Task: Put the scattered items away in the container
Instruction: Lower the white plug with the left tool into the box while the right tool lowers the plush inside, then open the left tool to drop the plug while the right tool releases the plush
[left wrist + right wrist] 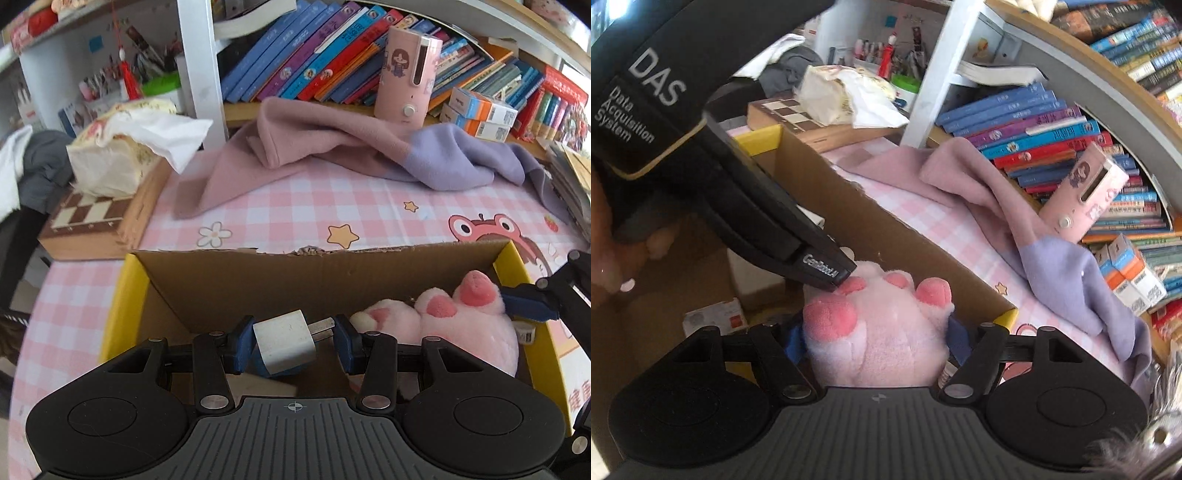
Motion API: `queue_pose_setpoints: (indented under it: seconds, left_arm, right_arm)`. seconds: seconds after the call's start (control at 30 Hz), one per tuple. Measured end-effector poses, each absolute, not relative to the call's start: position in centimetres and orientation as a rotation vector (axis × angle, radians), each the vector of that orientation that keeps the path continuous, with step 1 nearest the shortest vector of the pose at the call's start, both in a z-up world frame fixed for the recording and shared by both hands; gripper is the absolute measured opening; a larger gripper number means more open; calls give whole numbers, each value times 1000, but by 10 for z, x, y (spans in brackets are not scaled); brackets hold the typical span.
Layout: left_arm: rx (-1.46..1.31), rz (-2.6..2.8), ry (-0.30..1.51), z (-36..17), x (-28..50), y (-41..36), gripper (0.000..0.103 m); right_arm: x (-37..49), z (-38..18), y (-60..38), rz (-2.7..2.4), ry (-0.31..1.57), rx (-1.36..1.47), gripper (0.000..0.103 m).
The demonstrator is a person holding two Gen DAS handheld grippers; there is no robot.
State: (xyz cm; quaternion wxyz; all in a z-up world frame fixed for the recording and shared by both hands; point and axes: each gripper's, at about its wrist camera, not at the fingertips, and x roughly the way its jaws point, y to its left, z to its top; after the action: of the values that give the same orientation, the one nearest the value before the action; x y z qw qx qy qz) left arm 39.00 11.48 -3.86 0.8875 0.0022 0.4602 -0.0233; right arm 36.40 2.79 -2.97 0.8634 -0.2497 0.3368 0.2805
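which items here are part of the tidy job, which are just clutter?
Job:
- cardboard box
- white charger plug in left claw
- pink plush paw between right claw pads, over the box

Lying about:
- pink-and-purple cloth
- chessboard
- tissue pack
- books
- pink device

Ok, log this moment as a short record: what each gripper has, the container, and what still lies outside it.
left gripper: shut on white cube-shaped plug charger, over the box
right gripper: around pink plush paw toy; whether the pads press cannot be told
container: brown cardboard box with yellow edges, open top
already inside: small white-and-red carton
still outside: pink and lilac fleece cloth on the pink checked tablecloth
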Motion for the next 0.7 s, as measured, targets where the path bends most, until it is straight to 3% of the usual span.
queue_pose_setpoints:
  seconds: [0.13, 0.3, 0.47, 0.7]
  left_arm:
    - [-10, -62, 953, -38, 390, 116, 46]
    - [5, -70, 884, -23, 372, 115, 60]
    - [-14, -68, 757, 8, 329, 123, 70]
    - [-74, -25, 649, 40, 264, 134, 71]
  right_arm:
    - [363, -29, 22, 588, 702, -486, 77]
    - [349, -24, 17, 594, 656, -475, 85]
    - [332, -11, 7, 592, 624, -433, 87]
    - [303, 10, -6, 588, 564, -391, 88]
